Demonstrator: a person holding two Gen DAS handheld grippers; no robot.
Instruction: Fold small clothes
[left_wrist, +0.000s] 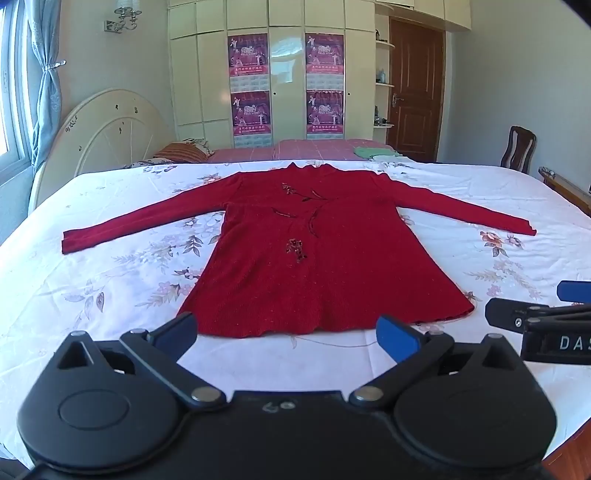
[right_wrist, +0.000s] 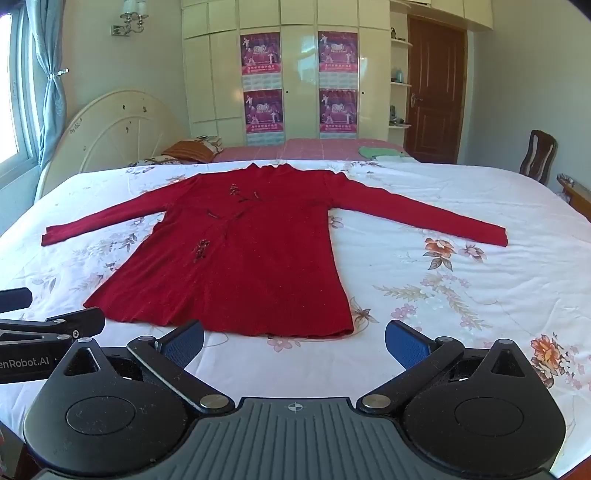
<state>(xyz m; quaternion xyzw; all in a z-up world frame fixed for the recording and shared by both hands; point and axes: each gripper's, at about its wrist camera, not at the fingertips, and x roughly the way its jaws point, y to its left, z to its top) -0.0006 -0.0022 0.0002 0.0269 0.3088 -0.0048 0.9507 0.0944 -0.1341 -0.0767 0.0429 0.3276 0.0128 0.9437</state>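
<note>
— While both tongs gape empty, where's the red sweater (left_wrist: 295, 254)?
— Flat on the bed (left_wrist: 480, 192), just ahead of left gripper (left_wrist: 290, 338) and right gripper (right_wrist: 295, 341); hem nearest, collar away.

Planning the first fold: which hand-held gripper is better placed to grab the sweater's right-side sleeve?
Right, probably. The right hand-held gripper is open beside the sweater's hem corner, nearer that sleeve. The left hand-held gripper sits mid-hem.

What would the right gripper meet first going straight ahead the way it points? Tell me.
Probably the bare floral sheet just short of the red sweater's hem; the right gripper hangs open, tilted down. Depth is uncertain, so the hem's right corner is possible.
</note>
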